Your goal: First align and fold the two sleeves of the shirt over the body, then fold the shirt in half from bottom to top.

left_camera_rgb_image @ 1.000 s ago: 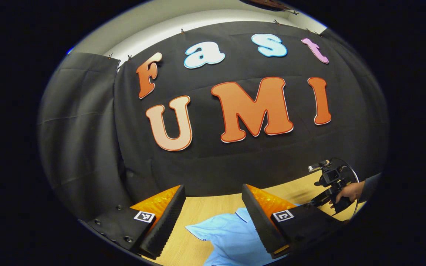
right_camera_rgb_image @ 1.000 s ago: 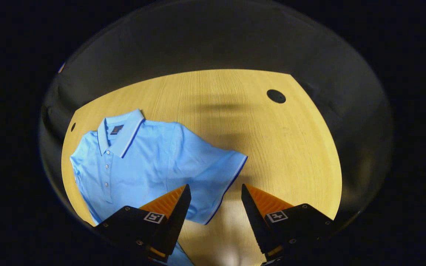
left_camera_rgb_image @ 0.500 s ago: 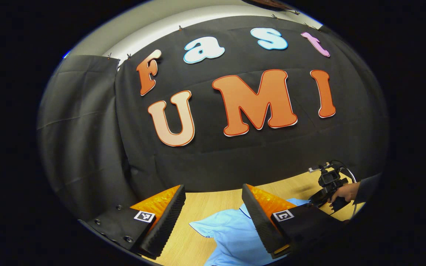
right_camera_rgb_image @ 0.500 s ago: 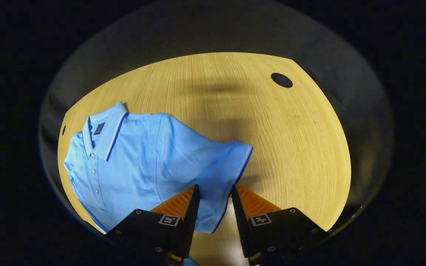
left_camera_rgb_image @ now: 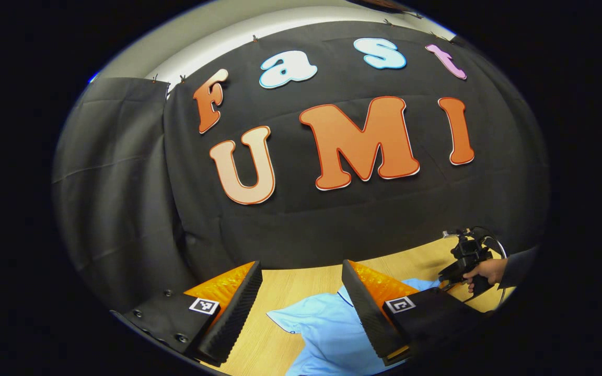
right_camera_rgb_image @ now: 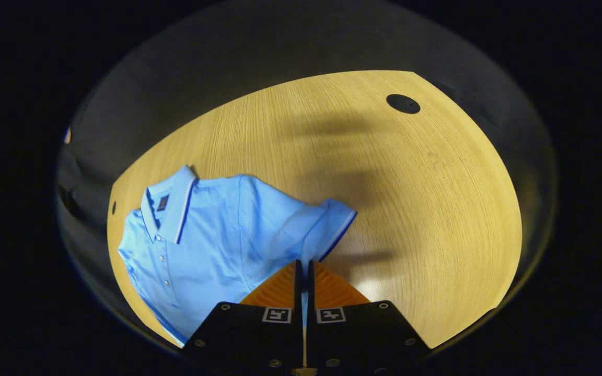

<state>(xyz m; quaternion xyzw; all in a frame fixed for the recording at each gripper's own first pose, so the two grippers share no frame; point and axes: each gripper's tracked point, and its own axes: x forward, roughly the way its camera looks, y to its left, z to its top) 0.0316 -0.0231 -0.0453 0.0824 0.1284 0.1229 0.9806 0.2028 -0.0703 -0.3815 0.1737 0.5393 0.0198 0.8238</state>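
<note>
A light blue polo shirt (right_camera_rgb_image: pixel 212 235) lies on the wooden table (right_camera_rgb_image: pixel 411 198), collar to the upper left, buttons down its front. Its sleeve (right_camera_rgb_image: pixel 327 224) with a dark blue trim reaches toward the middle of the table. My right gripper (right_camera_rgb_image: pixel 303 269) is shut on the lower edge of that sleeve, and the cloth rises a little where it is pinched. In the left gripper view my left gripper (left_camera_rgb_image: pixel 301 271) hangs open above the table, with the shirt (left_camera_rgb_image: pixel 327 329) below and between its fingers. Farther right, a hand holds the other gripper (left_camera_rgb_image: pixel 465 258) at the shirt's far sleeve.
A round dark hole (right_camera_rgb_image: pixel 403 103) sits in the table near its far right corner, and a small one (right_camera_rgb_image: pixel 114 208) lies left of the collar. The black cloth wall (left_camera_rgb_image: pixel 332 219) stands close behind the table's far edge.
My right gripper has closed from open onto the sleeve's edge, and the sleeve has bunched up slightly. The left gripper has barely moved and stays open.
</note>
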